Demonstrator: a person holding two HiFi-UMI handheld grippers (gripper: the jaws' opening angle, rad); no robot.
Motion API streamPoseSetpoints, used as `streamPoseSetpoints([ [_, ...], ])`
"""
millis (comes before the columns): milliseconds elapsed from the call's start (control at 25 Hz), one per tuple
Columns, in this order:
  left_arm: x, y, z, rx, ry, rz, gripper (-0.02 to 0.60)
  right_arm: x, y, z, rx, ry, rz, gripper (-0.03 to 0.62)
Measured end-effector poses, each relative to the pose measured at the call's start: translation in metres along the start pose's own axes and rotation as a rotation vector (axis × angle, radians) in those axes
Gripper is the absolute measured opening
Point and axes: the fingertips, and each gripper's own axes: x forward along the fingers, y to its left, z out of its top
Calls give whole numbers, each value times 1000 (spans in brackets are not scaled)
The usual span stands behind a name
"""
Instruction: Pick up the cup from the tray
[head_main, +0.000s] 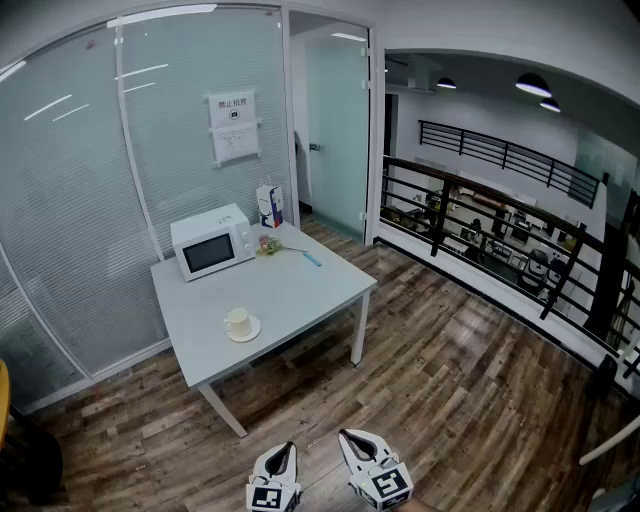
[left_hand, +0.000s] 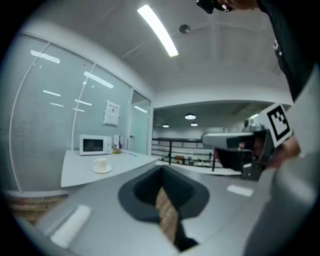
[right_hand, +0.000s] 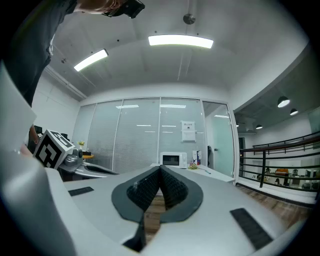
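A white cup (head_main: 237, 319) stands on a white saucer (head_main: 249, 332) near the front edge of the grey table (head_main: 300, 290). In the left gripper view the cup (left_hand: 100, 162) and saucer (left_hand: 102, 170) appear small and far off to the left. Both grippers hang low over the wooden floor, well short of the table. My left gripper (head_main: 289, 449) is shut with nothing in it, its jaws (left_hand: 162, 172) meeting at the tip. My right gripper (head_main: 346, 436) is also shut and empty (right_hand: 160, 170). The right gripper view does not show the cup.
A white microwave (head_main: 211, 241) sits at the table's back left, with a carton (head_main: 269, 205), small flowers (head_main: 267, 244) and a blue pen (head_main: 312, 259) behind. A frosted glass wall (head_main: 90, 180) runs along the left; a black railing (head_main: 480, 240) borders the right.
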Motion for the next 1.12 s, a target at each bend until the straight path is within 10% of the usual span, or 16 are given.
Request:
streamPoseSetpoints([
  [1120, -31, 78, 8, 43, -32, -36, 5, 46, 60, 6, 52, -84, -7, 5],
])
